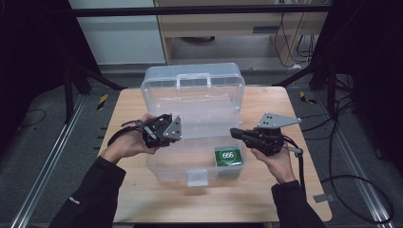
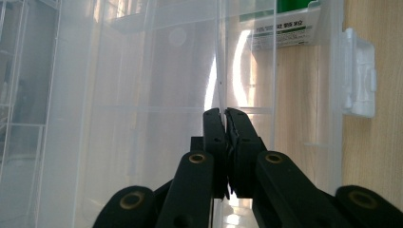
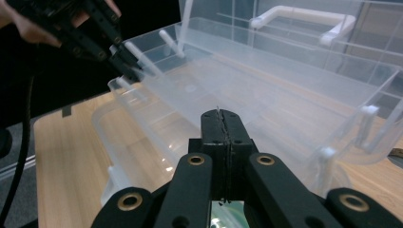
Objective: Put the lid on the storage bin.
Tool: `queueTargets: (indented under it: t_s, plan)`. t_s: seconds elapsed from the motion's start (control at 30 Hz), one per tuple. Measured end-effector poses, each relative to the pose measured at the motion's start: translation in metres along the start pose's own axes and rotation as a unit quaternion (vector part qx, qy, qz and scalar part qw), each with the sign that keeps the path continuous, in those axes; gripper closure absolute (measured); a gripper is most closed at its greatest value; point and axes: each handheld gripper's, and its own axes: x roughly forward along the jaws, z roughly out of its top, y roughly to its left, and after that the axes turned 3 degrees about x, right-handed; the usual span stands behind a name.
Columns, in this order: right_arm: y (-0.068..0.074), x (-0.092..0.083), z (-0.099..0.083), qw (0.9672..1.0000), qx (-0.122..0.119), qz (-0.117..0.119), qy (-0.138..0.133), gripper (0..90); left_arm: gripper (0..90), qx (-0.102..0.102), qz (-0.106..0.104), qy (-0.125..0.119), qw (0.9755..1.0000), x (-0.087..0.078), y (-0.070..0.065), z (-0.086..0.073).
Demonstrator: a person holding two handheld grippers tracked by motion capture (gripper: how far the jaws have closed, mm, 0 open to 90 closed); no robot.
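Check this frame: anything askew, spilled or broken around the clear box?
Nothing spilled or visibly broken. The clear box sits open on the table, lid up. The inner tray is raised and looks tilted, but both grippers, left and right, are shut on its edges. The green packet lies flat in the bottom.

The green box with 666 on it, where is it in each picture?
High view: the green cardboard box lies in the clear plastic toolbox's front right corner.
Left gripper view: top right, behind the clear wall.
Right gripper view: bottom middle, a sliver under the tongs.
Shared landmark: the toolbox.
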Motion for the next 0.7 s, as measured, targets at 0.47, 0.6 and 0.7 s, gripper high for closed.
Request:
queueTargets:
  t_s: [0.47,0.6,0.7]
  plan:
    - [-0.035,0.016,0.016,0.9976,0.038,-0.058,-0.002,90.0,87.0,-0.003,-0.005,-0.004,1.0,0.0,0.0,-0.001]
    - [-0.042,0.02,0.018,0.9967,0.045,-0.068,0.001,90.0,86.9,-0.005,-0.005,-0.004,1.0,0.0,-0.001,-0.001]
    - [-0.047,0.022,0.021,0.9956,0.056,-0.075,-0.012,90.0,86.9,-0.002,-0.004,-0.003,1.0,0.0,-0.001,0.0]
